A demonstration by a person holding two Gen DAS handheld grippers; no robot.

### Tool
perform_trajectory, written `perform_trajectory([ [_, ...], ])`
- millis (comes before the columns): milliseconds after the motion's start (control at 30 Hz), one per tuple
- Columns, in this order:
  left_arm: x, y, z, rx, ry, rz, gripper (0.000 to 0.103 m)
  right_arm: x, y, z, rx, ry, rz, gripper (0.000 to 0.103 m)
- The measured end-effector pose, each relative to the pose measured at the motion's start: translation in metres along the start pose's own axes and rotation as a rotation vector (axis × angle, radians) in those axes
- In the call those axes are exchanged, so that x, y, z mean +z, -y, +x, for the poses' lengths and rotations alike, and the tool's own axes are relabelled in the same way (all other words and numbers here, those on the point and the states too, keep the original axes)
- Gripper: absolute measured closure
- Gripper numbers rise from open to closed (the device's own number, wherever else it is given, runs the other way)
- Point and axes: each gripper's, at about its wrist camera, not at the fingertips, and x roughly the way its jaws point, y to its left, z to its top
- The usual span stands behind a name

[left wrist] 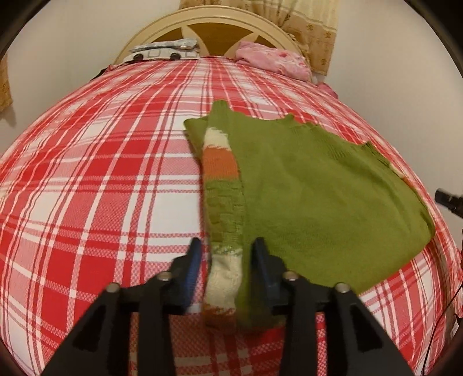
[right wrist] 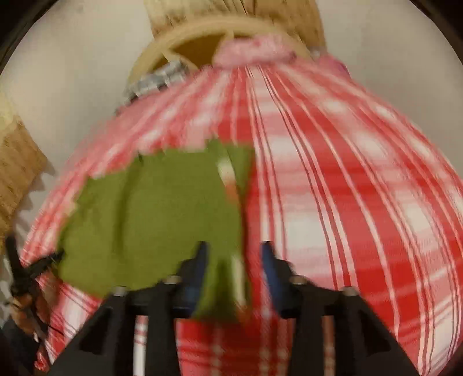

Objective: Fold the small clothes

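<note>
A small green knitted sweater [left wrist: 312, 185] lies partly folded on the red and white plaid bed [left wrist: 101, 188]. Its striped cream, orange and green sleeve [left wrist: 222, 185] lies along its left edge. My left gripper [left wrist: 227, 260] is open, with its blue fingers on either side of the sleeve's cuff end, low over the bed. In the blurred right wrist view the sweater [right wrist: 150, 214] lies to the left, and my right gripper [right wrist: 234, 260] is open with the sweater's near right edge between its fingers. The right gripper's tip [left wrist: 448, 199] also shows at the right edge of the left wrist view.
A cream and brown headboard [left wrist: 214, 26] stands at the far end of the bed. A pink cloth pile [left wrist: 272, 62] and a grey and white patterned item [left wrist: 165, 50] lie by it. Curtains [left wrist: 312, 31] hang behind. White walls flank the bed.
</note>
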Motion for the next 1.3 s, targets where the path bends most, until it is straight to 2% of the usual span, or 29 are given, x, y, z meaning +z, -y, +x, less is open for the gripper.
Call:
perform_trajectory([
  [67, 0.003, -0.002, -0.002, -0.001, 0.01, -0.022, 0.056, 0.019, -0.017, 0.003, 0.069, 0.009, -0.032, 0.05],
  [100, 0.004, -0.003, -0.003, 0.006, 0.014, -0.029, 0.049, 0.027, -0.026, 0.01, 0.109, -0.007, -0.058, 0.05],
  [167, 0.006, -0.003, -0.003, 0.031, 0.029, -0.033, 0.042, 0.041, -0.045, 0.037, 0.185, -0.05, -0.095, 0.05],
  [233, 0.005, -0.002, 0.001, 0.046, 0.028, -0.028, 0.042, 0.05, -0.053, 0.063, 0.205, -0.1, -0.107, 0.05],
  [300, 0.002, -0.002, 0.006, 0.046, 0.011, -0.027, 0.041, 0.058, -0.056, 0.096, 0.177, -0.149, -0.127, 0.05],
  [367, 0.001, -0.002, 0.008, 0.049, 0.003, -0.02, 0.038, 0.063, -0.036, 0.127, 0.048, -0.207, -0.076, 0.052],
  [400, 0.0, -0.002, 0.007, 0.05, 0.003, -0.019, 0.034, 0.065, -0.017, 0.136, 0.017, -0.212, -0.009, 0.052],
  [433, 0.0, -0.002, 0.009, 0.049, -0.001, -0.015, 0.033, 0.069, -0.006, 0.134, 0.03, -0.175, 0.046, 0.053],
  [500, 0.0, 0.0, 0.01, 0.052, -0.005, -0.005, 0.03, 0.071, 0.0, 0.13, 0.005, -0.169, 0.074, 0.053],
  [567, 0.0, 0.003, 0.011, 0.062, -0.007, 0.012, 0.027, 0.071, -0.016, 0.119, -0.082, -0.137, 0.003, 0.051],
  [600, 0.0, 0.004, 0.011, 0.065, -0.008, 0.017, 0.027, 0.071, -0.026, 0.114, -0.089, -0.115, -0.037, 0.051],
  [633, 0.0, 0.005, 0.011, 0.068, -0.009, 0.019, 0.027, 0.072, -0.033, 0.113, -0.053, -0.109, -0.058, 0.051],
  [667, 0.0, 0.005, 0.012, 0.069, -0.009, 0.019, 0.027, 0.072, -0.043, 0.111, 0.023, -0.109, -0.081, 0.051],
  [700, 0.0, 0.005, 0.012, 0.07, -0.009, 0.017, 0.026, 0.072, -0.051, 0.112, 0.046, -0.11, -0.102, 0.051],
  [767, 0.0, 0.004, 0.012, 0.074, -0.01, 0.014, 0.026, 0.071, -0.056, 0.125, 0.003, -0.152, -0.134, 0.051],
  [800, 0.0, 0.005, 0.012, 0.075, -0.01, 0.015, 0.026, 0.07, -0.049, 0.141, -0.052, -0.215, -0.114, 0.051],
  [833, -0.001, 0.005, 0.012, 0.077, -0.01, 0.016, 0.026, 0.069, -0.04, 0.148, -0.046, -0.223, -0.07, 0.051],
  [867, 0.0, 0.004, 0.012, 0.078, -0.01, 0.015, 0.025, 0.071, -0.037, 0.147, -0.032, -0.192, -0.046, 0.051],
  [1000, -0.001, 0.005, 0.012, 0.077, -0.01, 0.011, 0.024, 0.072, -0.034, 0.134, -0.081, -0.177, -0.009, 0.051],
  [1067, -0.001, 0.005, 0.012, 0.079, -0.01, 0.013, 0.024, 0.064, -0.046, 0.116, -0.12, -0.15, -0.041, 0.051],
  [1200, -0.001, 0.006, 0.012, 0.078, -0.012, 0.014, 0.023, 0.039, -0.078, 0.088, -0.001, -0.121, -0.125, 0.049],
  [1300, -0.001, 0.006, 0.012, 0.077, -0.013, 0.015, 0.022, 0.001, -0.11, 0.088, -0.026, -0.147, -0.243, 0.047],
])
